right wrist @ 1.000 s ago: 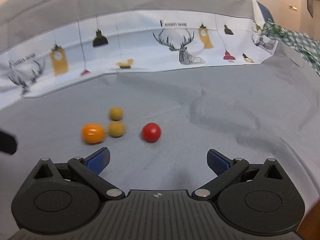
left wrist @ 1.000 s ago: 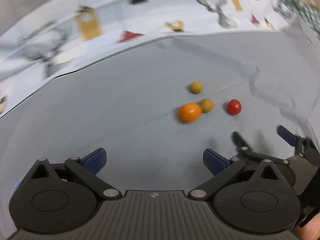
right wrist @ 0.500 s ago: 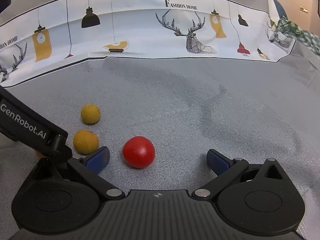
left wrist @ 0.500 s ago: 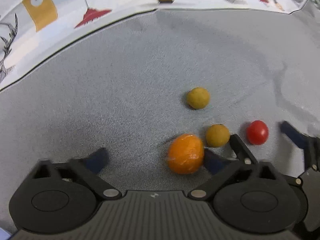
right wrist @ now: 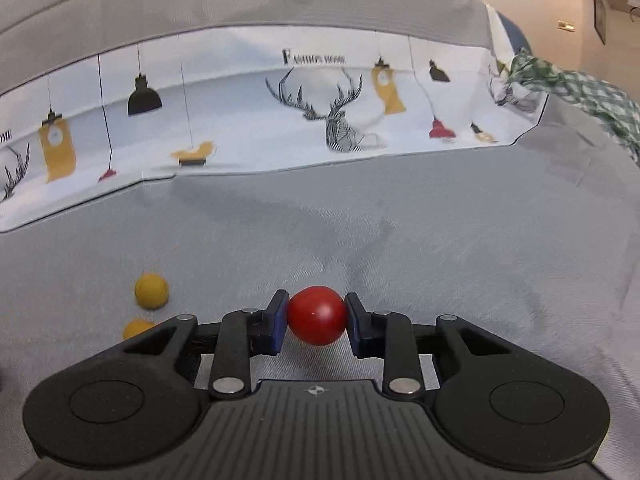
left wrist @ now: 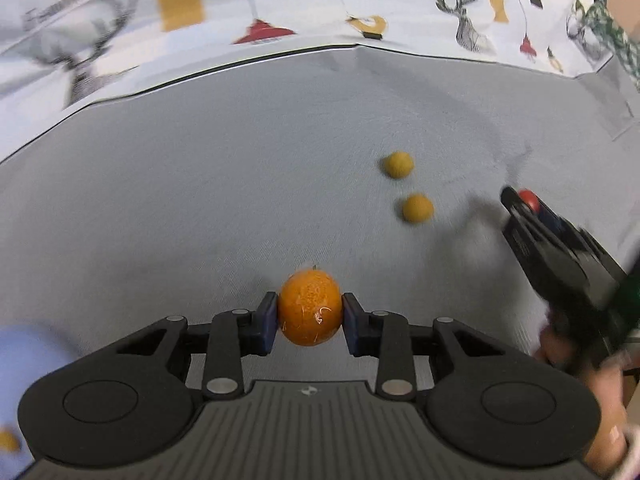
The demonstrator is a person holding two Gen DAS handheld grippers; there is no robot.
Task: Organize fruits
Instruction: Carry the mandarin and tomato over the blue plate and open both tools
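Between left gripper (left wrist: 310, 318) pads: orange (left wrist: 310, 307), clamped. Right gripper (right wrist: 316, 316) pinches red tomato (right wrist: 317, 315). Risk: round, smooth fruit squirting free under squeeze.

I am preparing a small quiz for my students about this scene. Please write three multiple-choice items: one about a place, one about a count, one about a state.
1. Where is the orange fruit?
A. between the left gripper's fingers
B. on the patterned cloth
C. under the checked cloth

2. How many small yellow fruits lie on the grey cloth?
A. one
B. two
C. four

3. What is the state of the right gripper?
A. wide open
B. shut on nothing
C. shut on the red fruit

Key:
1 A: the orange fruit sits between the left gripper pads.
2 B: two yellow fruits lie apart on the grey cloth.
3 C: the right gripper pads press both sides of the red fruit.
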